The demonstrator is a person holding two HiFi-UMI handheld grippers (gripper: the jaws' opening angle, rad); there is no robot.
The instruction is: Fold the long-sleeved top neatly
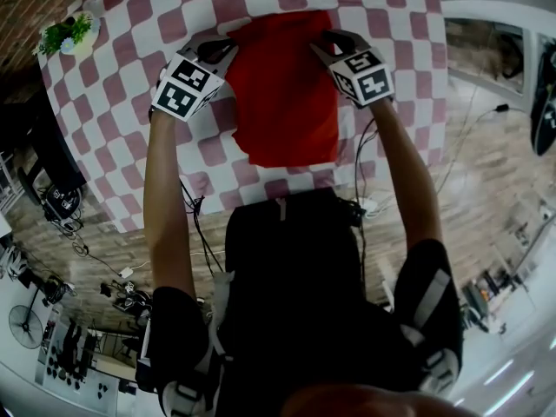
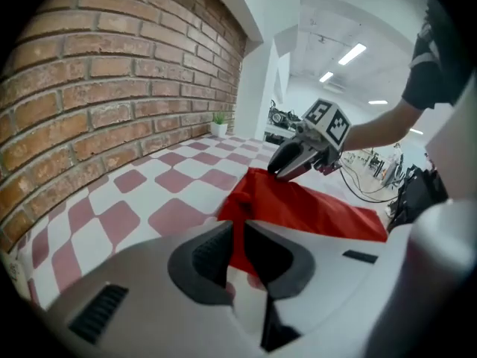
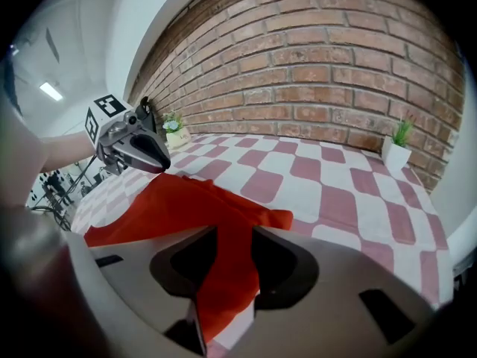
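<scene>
The red long-sleeved top (image 1: 282, 94) lies folded into a long strip on the red-and-white checked tablecloth (image 1: 130, 102). My left gripper (image 1: 228, 49) is at the top's far left corner. In the left gripper view its jaws (image 2: 237, 248) stand close together with a thin fold of the red cloth (image 2: 298, 203) pinched between them. My right gripper (image 1: 323, 43) is at the far right corner. In the right gripper view a thicker fold of the top (image 3: 179, 203) fills the gap of the gripper (image 3: 235, 256), edge to edge between its pads. Each gripper sees the other across the cloth.
A small potted plant (image 1: 69, 33) stands at the table's far left corner, and another (image 3: 399, 144) by the brick wall (image 3: 335, 73) behind the table. Cables and equipment lie on the floor around the table. The person's body is against the near table edge.
</scene>
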